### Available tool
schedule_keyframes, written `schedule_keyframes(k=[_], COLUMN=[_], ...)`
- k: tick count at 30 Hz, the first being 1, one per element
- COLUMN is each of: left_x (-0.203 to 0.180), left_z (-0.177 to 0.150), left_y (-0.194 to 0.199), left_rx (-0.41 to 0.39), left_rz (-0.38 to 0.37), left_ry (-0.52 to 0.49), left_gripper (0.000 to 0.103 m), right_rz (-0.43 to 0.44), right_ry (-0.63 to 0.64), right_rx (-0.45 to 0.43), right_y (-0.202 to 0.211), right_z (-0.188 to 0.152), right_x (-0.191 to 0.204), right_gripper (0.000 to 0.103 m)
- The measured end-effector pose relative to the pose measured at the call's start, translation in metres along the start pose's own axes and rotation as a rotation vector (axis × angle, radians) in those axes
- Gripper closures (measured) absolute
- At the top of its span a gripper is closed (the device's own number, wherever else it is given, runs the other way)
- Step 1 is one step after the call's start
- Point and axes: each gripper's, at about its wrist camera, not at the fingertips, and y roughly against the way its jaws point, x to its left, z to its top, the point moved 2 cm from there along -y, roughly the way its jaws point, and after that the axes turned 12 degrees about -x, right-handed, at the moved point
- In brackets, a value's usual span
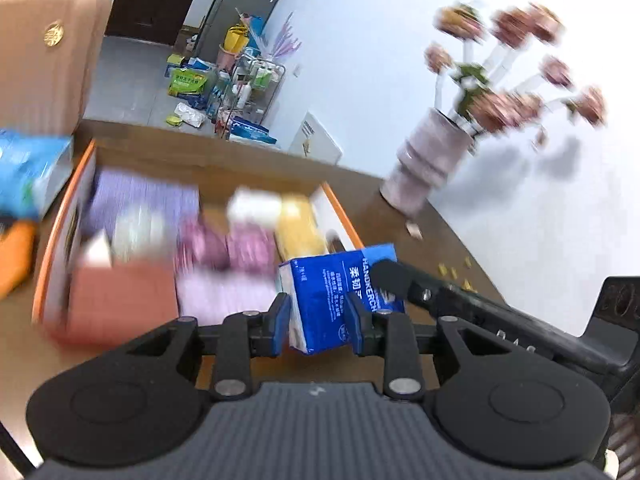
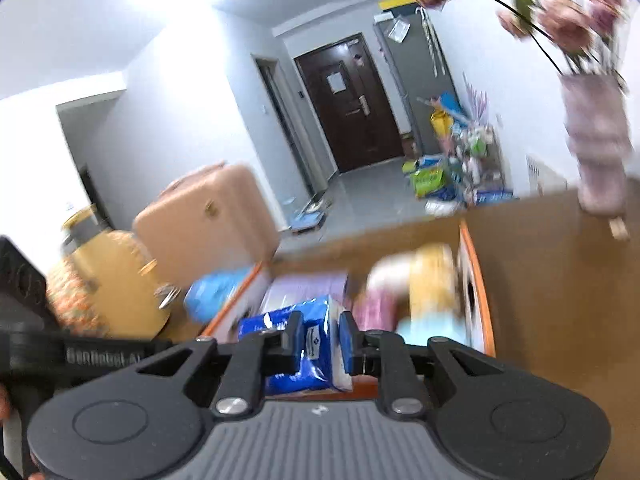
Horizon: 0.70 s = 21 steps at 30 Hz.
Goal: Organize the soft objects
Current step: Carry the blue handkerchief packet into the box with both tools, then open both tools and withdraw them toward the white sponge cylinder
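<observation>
My left gripper is shut on a blue handkerchief tissue pack, held at the near right corner of an orange-edged cardboard box. The right gripper's black finger touches the pack's top right. My right gripper is shut on the same blue tissue pack. The box holds soft packs: purple, pink, yellow and white, all blurred.
A pink ribbed vase of flowers stands on the wooden table to the right of the box. A light blue pack lies left of the box. A pink suitcase stands beyond the table.
</observation>
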Motion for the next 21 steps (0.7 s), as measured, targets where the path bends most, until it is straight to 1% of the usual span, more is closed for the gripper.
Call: schedule_keyframes(k=[1, 2, 3, 5, 6, 8, 10, 11, 13, 14, 15, 16, 18, 19, 20, 21], left_x=[0.009, 0.020, 0.035, 0.060, 0.072, 0.097, 0.108, 0.111, 0.110, 0.110, 0.111, 0.112, 0.111, 0.110, 0.106, 0.098], left_z=[0.013, 0.025, 0.037, 0.052, 0.056, 0.058, 0.054, 0.052, 0.051, 0.050, 0.049, 0.048, 0.048, 0.049, 0.050, 0.052], left_y=[-0.017, -0.034, -0.056, -0.092, -0.109, -0.139, -0.160, -0.166, -0.174, -0.175, -0.175, -0.175, -0.171, -0.163, -0.155, -0.142], left_rx=[0.009, 0.024, 0.046, 0.084, 0.112, 0.168, 0.228, 0.234, 0.233, 0.223, 0.216, 0.213, 0.204, 0.193, 0.180, 0.159], left_rz=[0.006, 0.013, 0.036, 0.102, 0.147, 0.211, 0.250, 0.257, 0.265, 0.272, 0.271, 0.272, 0.283, 0.287, 0.280, 0.268], left_ry=[0.007, 0.020, 0.047, 0.062, 0.069, 0.070, 0.052, 0.038, 0.003, -0.001, 0.006, 0.020, 0.029, 0.019, -0.003, -0.031], left_gripper=[0.073, 0.073, 0.073, 0.075, 0.075, 0.076, 0.079, 0.080, 0.079, 0.078, 0.077, 0.076, 0.073, 0.072, 0.072, 0.072], right_rz=[-0.005, -0.019, -0.033, -0.052, -0.059, -0.069, -0.093, -0.109, -0.150, -0.161, -0.155, -0.155, -0.156, -0.154, -0.150, -0.146], right_ry=[0.013, 0.039, 0.037, 0.061, 0.046, -0.017, -0.076, -0.070, -0.004, -0.014, -0.034, -0.047, -0.031, -0.022, -0.005, 0.021], right_rx=[0.004, 0.018, 0.032, 0.083, 0.125, 0.212, 0.296, 0.319, 0.357, 0.389, 0.398, 0.397, 0.393, 0.386, 0.369, 0.345], right_y=[-0.021, -0.050, -0.071, -0.122, -0.149, -0.196, -0.230, -0.241, -0.251, -0.255, -0.257, -0.257, -0.254, -0.250, -0.242, -0.231], right_z=[0.011, 0.022, 0.027, 0.032, 0.029, 0.019, 0.004, -0.004, -0.016, -0.020, -0.023, -0.023, -0.022, -0.020, -0.016, -0.010], right_x=[0.000, -0.001, -0.003, -0.007, -0.012, -0.026, -0.039, -0.042, -0.040, -0.043, -0.043, -0.045, -0.042, -0.038, -0.033, -0.027], right_gripper=[0.085, 0.085, 0.085, 0.086, 0.086, 0.087, 0.087, 0.089, 0.091, 0.090, 0.091, 0.092, 0.091, 0.088, 0.083, 0.081])
